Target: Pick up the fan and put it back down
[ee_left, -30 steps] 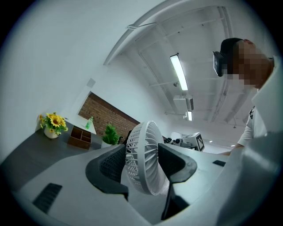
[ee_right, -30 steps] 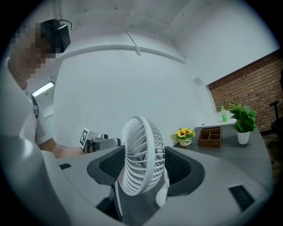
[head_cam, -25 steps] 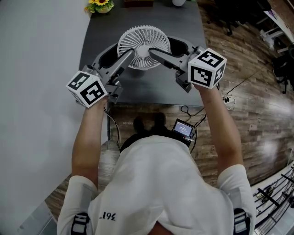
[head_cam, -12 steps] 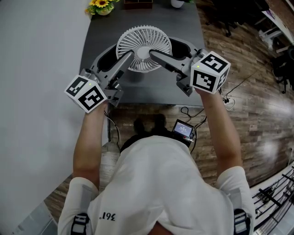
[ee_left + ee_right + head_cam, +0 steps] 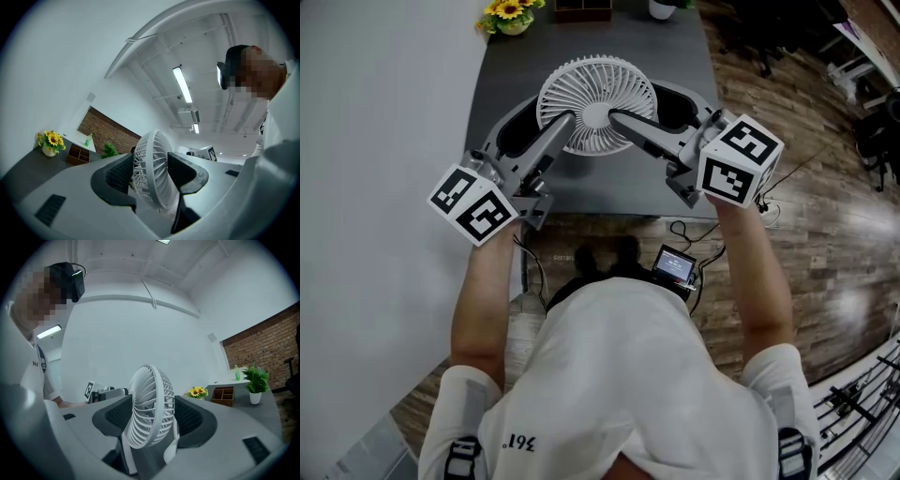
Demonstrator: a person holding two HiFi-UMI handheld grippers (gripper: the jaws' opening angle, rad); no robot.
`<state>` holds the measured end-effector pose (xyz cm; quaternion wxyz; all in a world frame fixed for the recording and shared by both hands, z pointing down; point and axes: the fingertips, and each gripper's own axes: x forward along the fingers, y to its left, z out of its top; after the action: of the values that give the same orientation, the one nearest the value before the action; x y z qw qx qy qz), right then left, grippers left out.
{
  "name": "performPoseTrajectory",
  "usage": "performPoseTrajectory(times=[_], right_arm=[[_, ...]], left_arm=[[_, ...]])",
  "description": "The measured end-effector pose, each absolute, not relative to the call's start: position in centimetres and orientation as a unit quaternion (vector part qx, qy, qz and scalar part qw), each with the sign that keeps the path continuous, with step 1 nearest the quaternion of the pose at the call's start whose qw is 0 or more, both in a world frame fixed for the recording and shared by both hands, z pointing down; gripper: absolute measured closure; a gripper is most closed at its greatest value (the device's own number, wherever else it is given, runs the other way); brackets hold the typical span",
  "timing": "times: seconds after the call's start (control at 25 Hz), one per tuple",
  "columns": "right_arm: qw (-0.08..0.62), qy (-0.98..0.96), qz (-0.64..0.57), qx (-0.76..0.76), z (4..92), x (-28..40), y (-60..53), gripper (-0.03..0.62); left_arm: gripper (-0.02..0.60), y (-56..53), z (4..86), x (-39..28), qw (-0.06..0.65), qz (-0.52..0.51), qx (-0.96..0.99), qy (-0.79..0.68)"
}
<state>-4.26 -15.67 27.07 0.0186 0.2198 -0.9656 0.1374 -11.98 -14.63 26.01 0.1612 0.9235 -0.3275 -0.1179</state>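
1. Fan [image 5: 593, 89], white with a round grille, is over the middle of the dark surface [image 5: 502, 56], toward its near edge; whether its base touches cannot be made out.
2. Left gripper [image 5: 548, 112] is clamped on the grille's left part, one jaw across the front and one behind.
3. Right gripper [image 5: 645, 105] grips the right part the same way, pads against the grille.
4. Sunflowers [image 5: 508, 11] stand at the far left corner.

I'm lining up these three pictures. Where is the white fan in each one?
Head view: fan at top centre.
Left gripper view: fan at lower centre, between the jaws.
Right gripper view: fan at lower centre, between the jaws.
Shared landmark: the sunflower pot.
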Motion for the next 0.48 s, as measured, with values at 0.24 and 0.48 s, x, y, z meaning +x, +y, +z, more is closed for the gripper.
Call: performPoseTrajectory(times=[0.24, 0.48], right_arm=[[0.023, -0.966, 0.132, 0.221, 26.5, -4.4, -15.4, 0.327], [0.025, -0.964, 0.14, 0.224, 25.9, -4.4, -15.0, 0.327]], left_arm=[[0.333, -14.5, 25.6, -12.0, 0.165, -0.123, 0.922, -0.326], [0.333, -14.1, 25.0, -12.1, 0.167, -0.122, 0.922, -0.327]])
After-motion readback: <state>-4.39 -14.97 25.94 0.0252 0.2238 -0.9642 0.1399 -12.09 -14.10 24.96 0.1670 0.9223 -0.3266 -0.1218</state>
